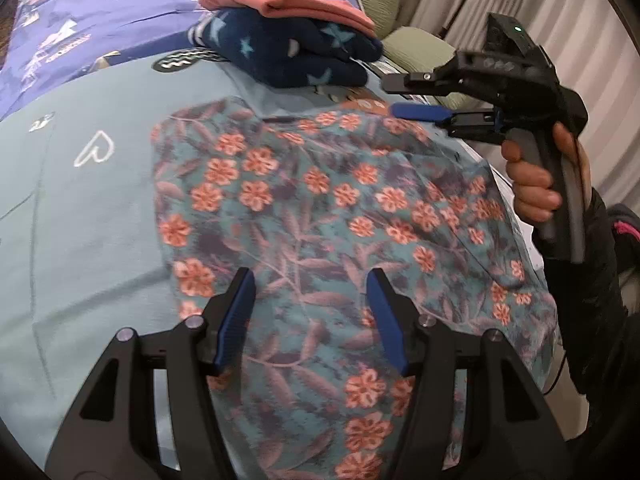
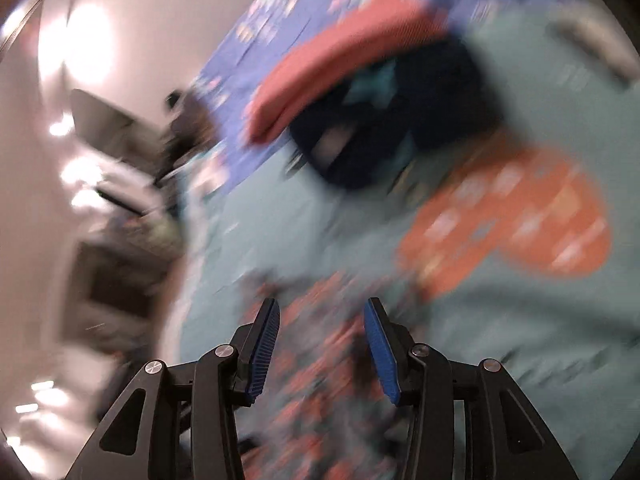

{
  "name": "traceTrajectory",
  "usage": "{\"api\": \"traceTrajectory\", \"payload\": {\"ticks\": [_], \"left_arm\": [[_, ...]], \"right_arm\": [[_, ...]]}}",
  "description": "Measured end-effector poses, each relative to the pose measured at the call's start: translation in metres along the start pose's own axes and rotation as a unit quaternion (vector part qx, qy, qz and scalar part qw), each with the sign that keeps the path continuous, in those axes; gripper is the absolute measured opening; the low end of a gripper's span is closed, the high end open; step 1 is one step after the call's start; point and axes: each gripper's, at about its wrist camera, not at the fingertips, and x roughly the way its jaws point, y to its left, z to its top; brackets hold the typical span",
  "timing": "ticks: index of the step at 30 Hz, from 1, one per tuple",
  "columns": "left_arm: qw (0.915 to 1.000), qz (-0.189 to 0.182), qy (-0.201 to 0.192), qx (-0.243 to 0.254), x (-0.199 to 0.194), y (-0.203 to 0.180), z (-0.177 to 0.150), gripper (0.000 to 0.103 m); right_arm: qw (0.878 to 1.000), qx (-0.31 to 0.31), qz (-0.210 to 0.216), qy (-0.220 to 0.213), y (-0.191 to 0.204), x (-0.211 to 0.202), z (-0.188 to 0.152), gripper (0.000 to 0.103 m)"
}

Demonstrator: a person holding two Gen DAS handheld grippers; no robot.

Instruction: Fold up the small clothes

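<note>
Nearest, left gripper [image 1: 310, 320] found with jaws parted, nothing between them, poised over floral garment [image 1: 320, 220] spread flat on teal bedcover [image 1: 88, 216]. Judged thin, limp, light; best pinched at a hem or corner, not mid-panel. Farther right, right gripper [image 1: 416, 96] noted parted and empty, near garment's far edge. Beyond, folded navy star garment [image 1: 288, 52] with pink garment [image 1: 288, 0] stacked on top.
</note>
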Motion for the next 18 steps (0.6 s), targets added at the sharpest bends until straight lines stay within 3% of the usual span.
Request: {"api": "traceTrajectory", "payload": {"ticks": [2,3,6,8,10,13,15,18], "left_arm": [[0.9999,0.01,-0.005,-0.004,-0.004,0.004,0.0,0.059],[0.9999,0.012,-0.006,-0.006,-0.005,0.006,-0.001,0.06],[0.9998,0.014,-0.009,-0.015,-0.006,0.012,-0.001,0.06],[0.9997,0.014,-0.01,-0.018,-0.006,0.012,-0.001,0.059],[0.9997,0.017,-0.011,-0.015,-0.007,0.011,-0.001,0.059],[0.9998,0.017,-0.012,-0.008,-0.009,0.009,-0.003,0.06],[0.9998,0.012,-0.013,-0.009,-0.01,0.01,-0.003,0.06],[0.9997,0.003,-0.013,-0.022,-0.009,0.012,-0.001,0.06]], "right_arm": [[0.995,-0.027,-0.083,-0.052,0.008,-0.012,-0.001,0.044],[0.994,-0.042,-0.086,-0.06,0.014,-0.016,-0.003,0.044],[0.997,-0.068,-0.022,0.001,0.028,-0.014,-0.014,0.044],[0.996,-0.069,-0.028,0.041,0.029,-0.004,-0.021,0.044],[0.997,-0.032,-0.027,0.071,0.017,0.004,-0.023,0.044],[0.993,0.022,0.03,0.109,-0.001,0.013,-0.026,0.047],[0.986,0.044,0.091,0.135,-0.005,0.022,-0.027,0.048],[0.977,0.083,0.159,0.119,-0.008,0.034,-0.018,0.046]]}}
